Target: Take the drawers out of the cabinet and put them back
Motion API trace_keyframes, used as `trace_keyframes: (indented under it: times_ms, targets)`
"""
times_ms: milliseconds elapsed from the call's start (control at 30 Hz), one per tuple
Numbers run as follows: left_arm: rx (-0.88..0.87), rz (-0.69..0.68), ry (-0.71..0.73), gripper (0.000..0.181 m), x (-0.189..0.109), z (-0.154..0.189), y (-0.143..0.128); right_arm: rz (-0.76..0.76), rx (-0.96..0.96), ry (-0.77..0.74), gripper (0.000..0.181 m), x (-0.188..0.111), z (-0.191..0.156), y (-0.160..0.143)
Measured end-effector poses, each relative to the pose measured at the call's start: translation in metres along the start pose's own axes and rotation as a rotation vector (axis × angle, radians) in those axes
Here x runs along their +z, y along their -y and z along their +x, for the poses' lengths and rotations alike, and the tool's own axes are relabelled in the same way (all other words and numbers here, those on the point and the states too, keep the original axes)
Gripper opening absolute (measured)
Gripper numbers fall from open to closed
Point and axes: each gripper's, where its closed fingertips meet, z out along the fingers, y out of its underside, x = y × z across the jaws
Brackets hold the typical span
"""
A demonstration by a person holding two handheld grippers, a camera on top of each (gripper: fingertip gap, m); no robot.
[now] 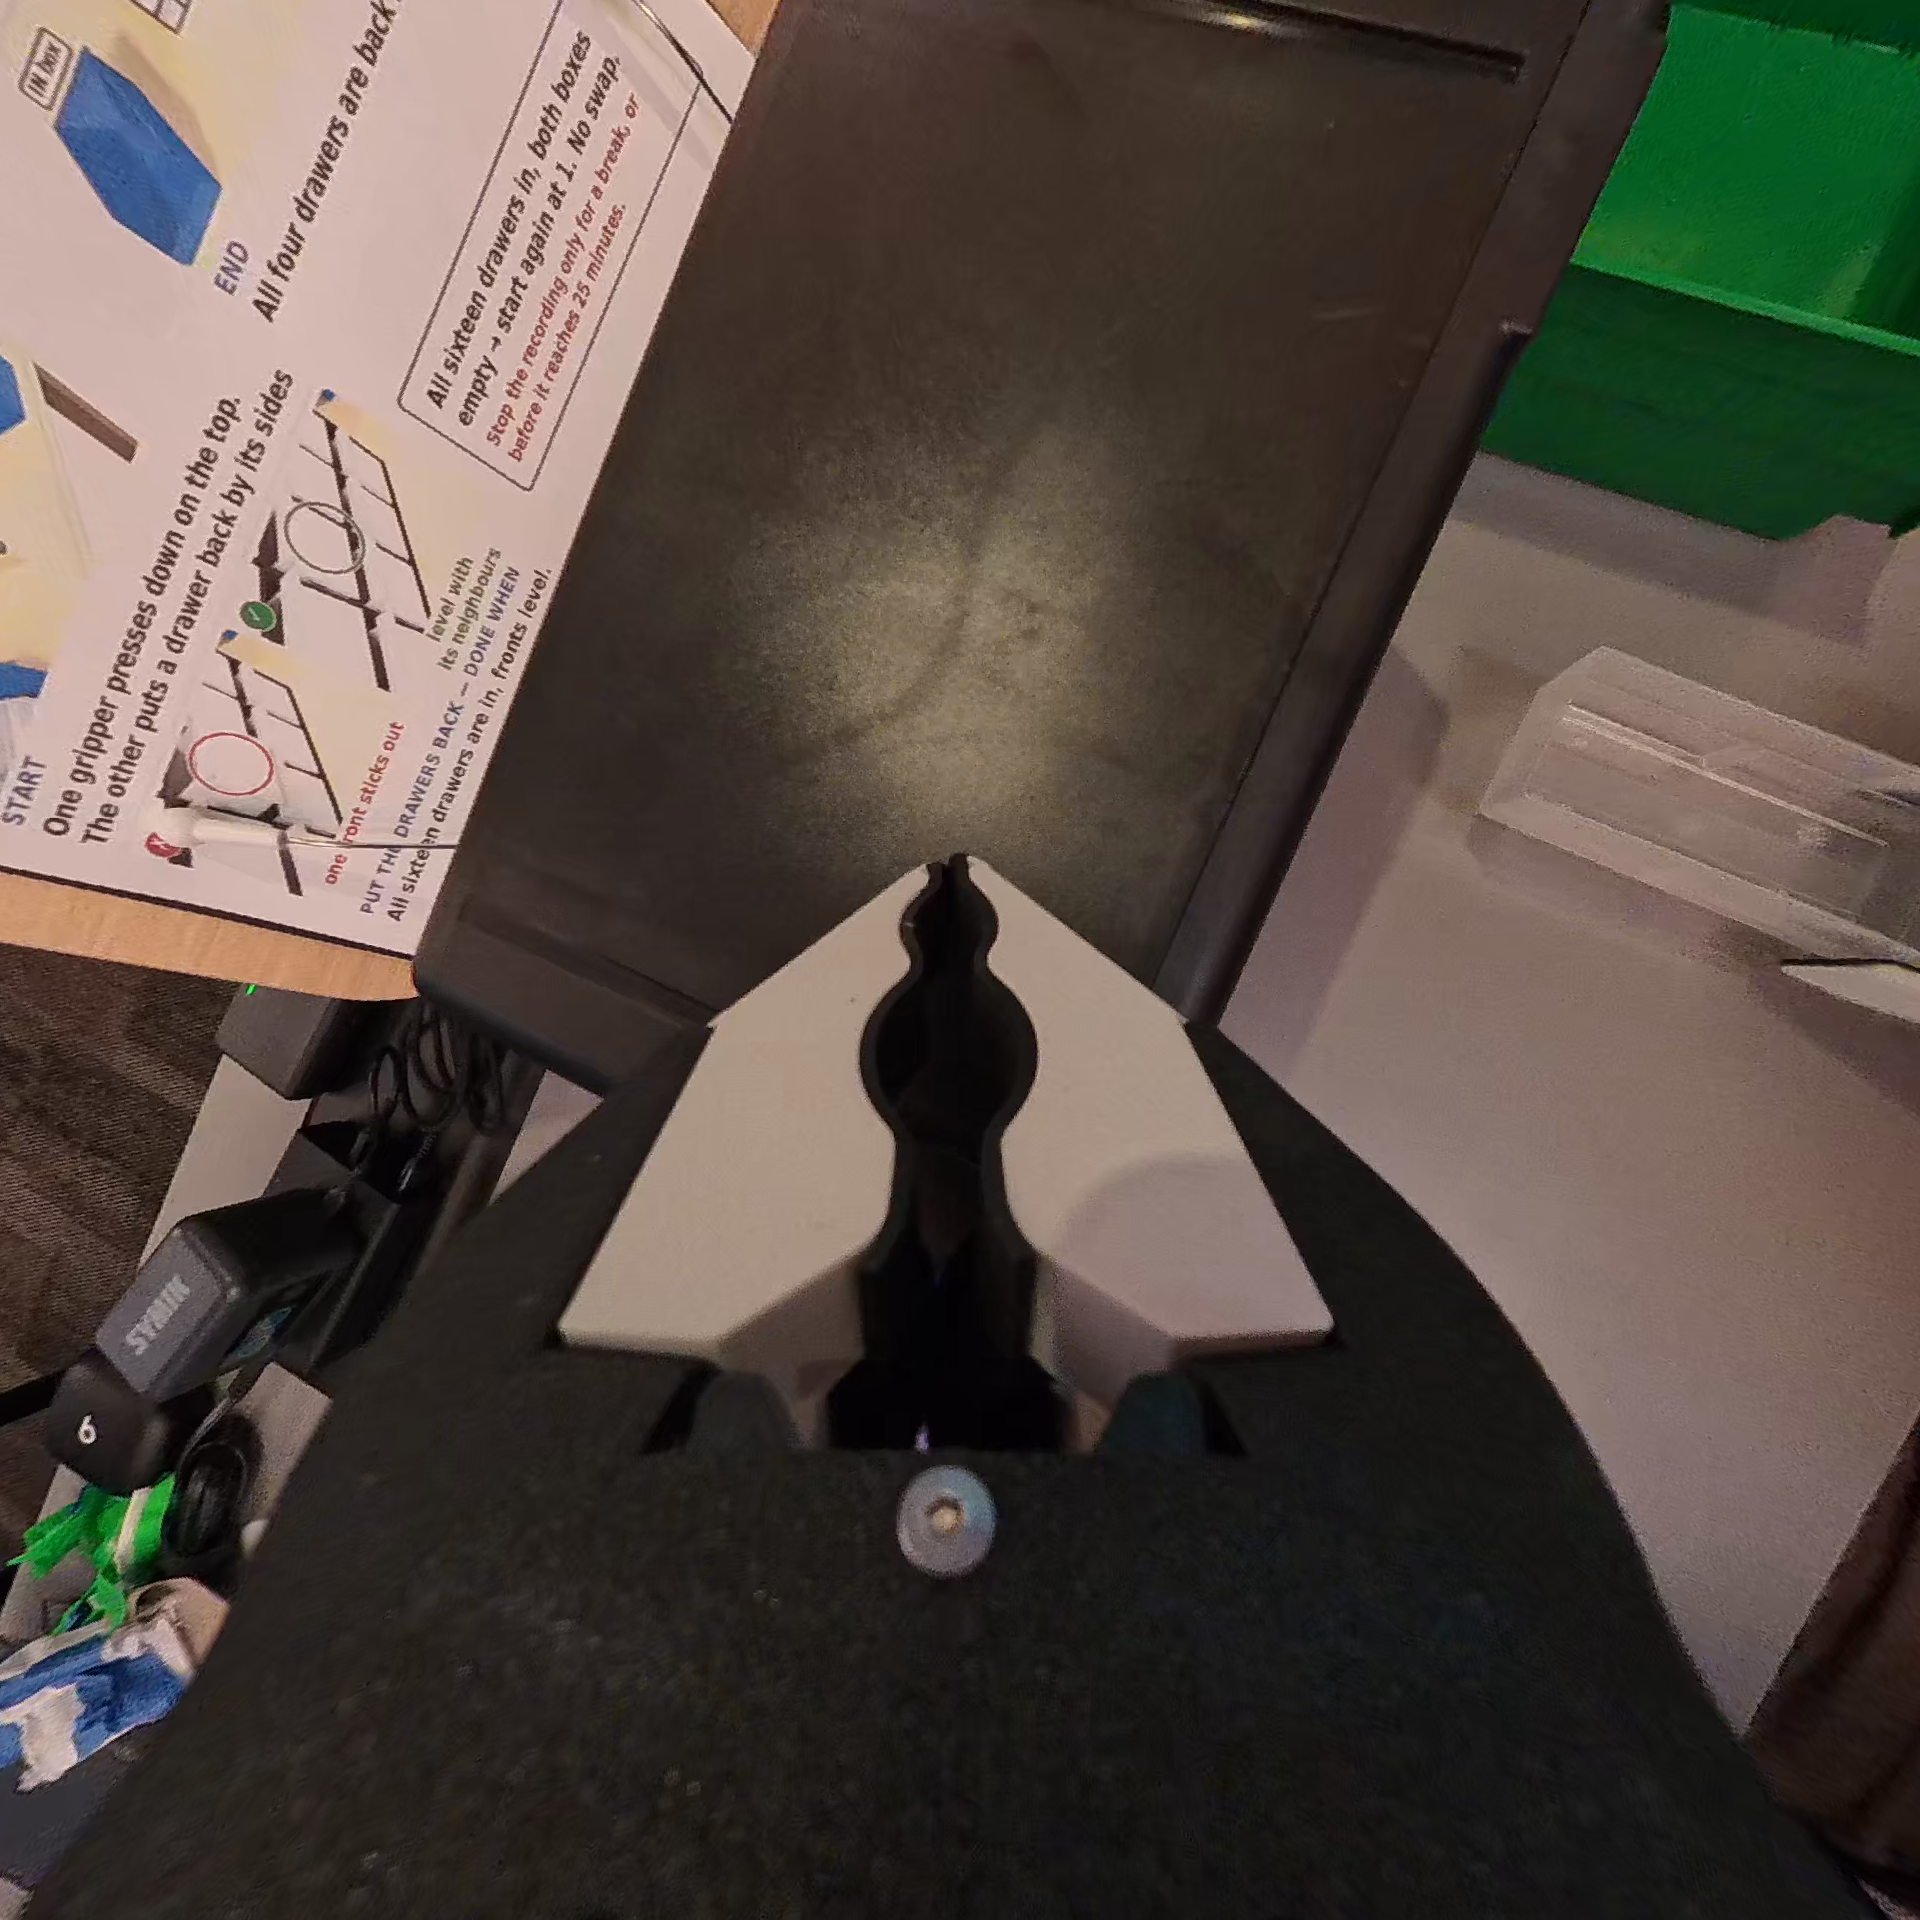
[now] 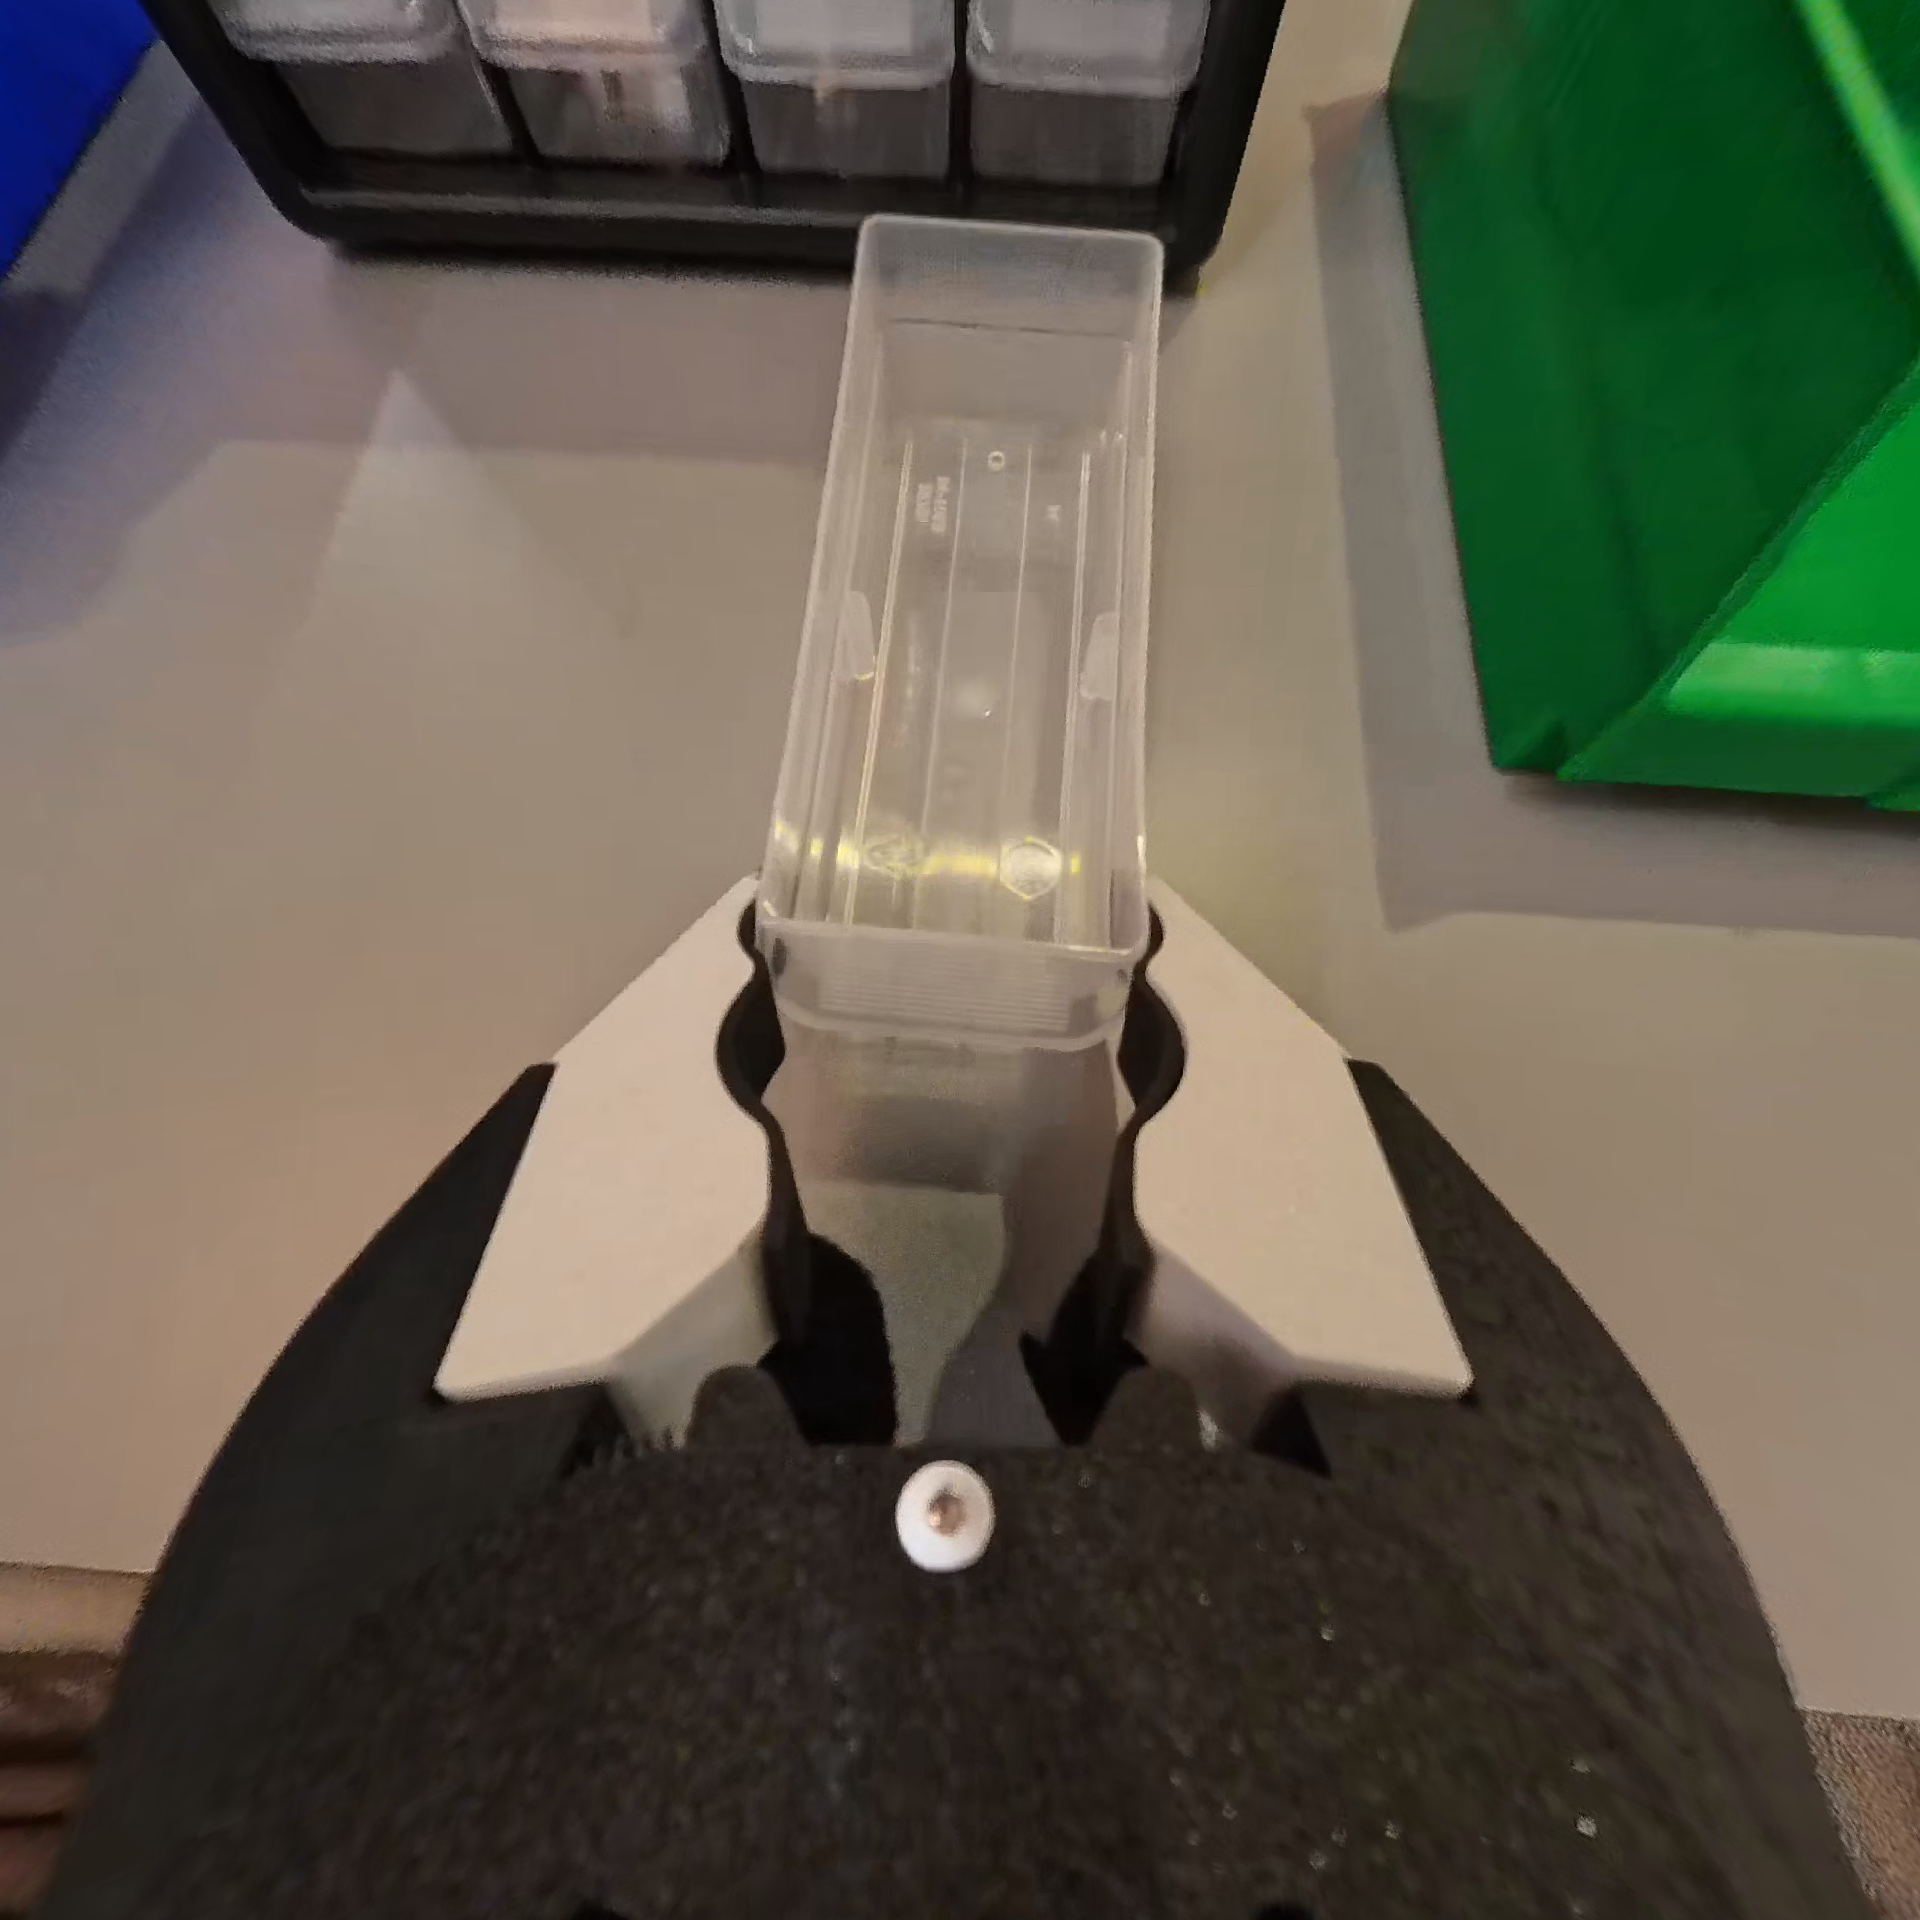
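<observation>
In the left wrist view my left gripper (image 1: 954, 868) is shut with nothing between its fingers, its tips resting on the flat black top of the cabinet (image 1: 987, 447). A clear drawer (image 1: 1704, 769) shows to the right, above the table. In the right wrist view my right gripper (image 2: 951, 961) is shut on the near end of a clear empty plastic drawer (image 2: 987, 623), held by its sides and pointing toward the cabinet (image 2: 727, 223). The cabinet's bottom row holds several clear drawers (image 2: 842, 94). The held drawer's far end is just in front of the cabinet base.
A green bin (image 2: 1662, 395) stands right of the cabinet; it also shows in the left wrist view (image 1: 1745, 312). A blue bin (image 2: 62, 114) is at the far left. A printed instruction sheet (image 1: 291, 436) lies left of the cabinet. Chargers and cables (image 1: 208, 1299) sit below the table edge.
</observation>
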Motion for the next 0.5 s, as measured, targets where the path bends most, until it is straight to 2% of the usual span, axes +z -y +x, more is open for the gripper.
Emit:
trace_keyframes:
  times_ms: [133, 333, 500]
  targets:
    - [-0.003, -0.008, 0.003, 0.000, 0.000, 0.000, 0.000, 0.042, -0.041, 0.027, 0.064, -0.004, -0.009, 0.032]
    - [-0.003, -0.037, 0.015, 0.000, 0.000, 0.000, 0.000, -0.024, -0.071, 0.073, 0.064, 0.019, -0.023, 0.079]
    - [-0.005, -0.052, 0.025, 0.000, 0.000, 0.000, 0.000, -0.126, -0.077, 0.081, 0.064, 0.030, -0.028, 0.094]
